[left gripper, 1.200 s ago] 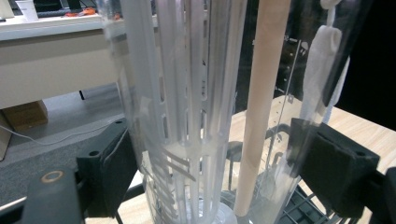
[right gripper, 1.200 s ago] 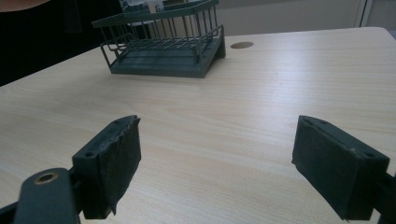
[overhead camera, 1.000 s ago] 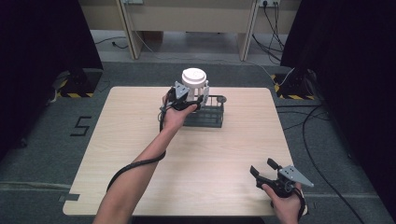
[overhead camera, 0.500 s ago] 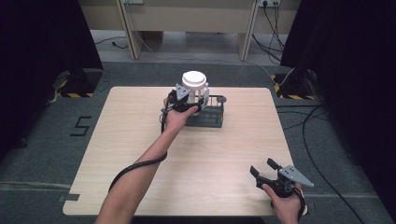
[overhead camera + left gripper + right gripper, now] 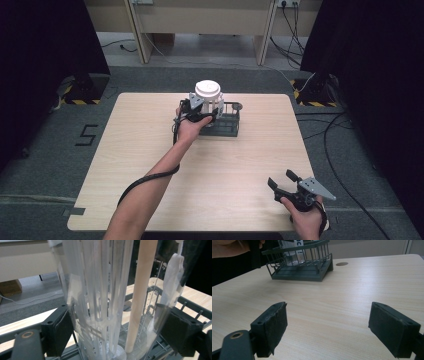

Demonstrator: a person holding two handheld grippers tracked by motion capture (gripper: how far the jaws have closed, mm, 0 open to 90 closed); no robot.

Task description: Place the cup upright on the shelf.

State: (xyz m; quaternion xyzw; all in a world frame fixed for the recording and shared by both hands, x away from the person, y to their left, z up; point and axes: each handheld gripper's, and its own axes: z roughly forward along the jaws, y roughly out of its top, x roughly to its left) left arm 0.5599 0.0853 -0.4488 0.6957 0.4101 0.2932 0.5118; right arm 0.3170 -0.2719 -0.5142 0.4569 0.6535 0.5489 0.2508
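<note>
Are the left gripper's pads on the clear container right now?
Touching. In the left gripper view both pads press against the sides of the clear container, no gap on either side. The high view shows the left gripper at it too.

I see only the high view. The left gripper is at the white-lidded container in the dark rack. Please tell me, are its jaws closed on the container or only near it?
Observer: In the left gripper view both pads press the clear container, one on each side. The left gripper is shut on it.
Operator: Is anything inside the container?
Observer: Yes, a pale wooden stick stands upright inside.
Operator: And the right gripper, is it holding something?
Observer: No. In the right gripper view, the right gripper is open, with bare table between its jaws, facing the wire rack.
</note>
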